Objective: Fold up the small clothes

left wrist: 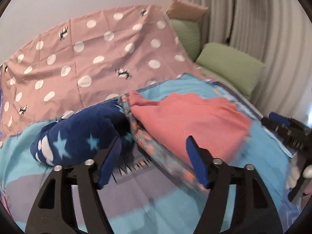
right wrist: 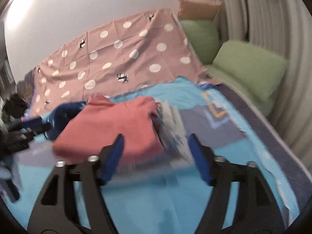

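Here, no legible writing; print on the bedspread [left wrist: 136, 204] too blurred. Left gripper [left wrist: 154, 161] and right gripper [right wrist: 156, 159] both low over the bed, fingers apart, empty. Coral garment [right wrist: 109, 128] lies folded on bedspread, navy star-print garment [left wrist: 78, 136] beside it.
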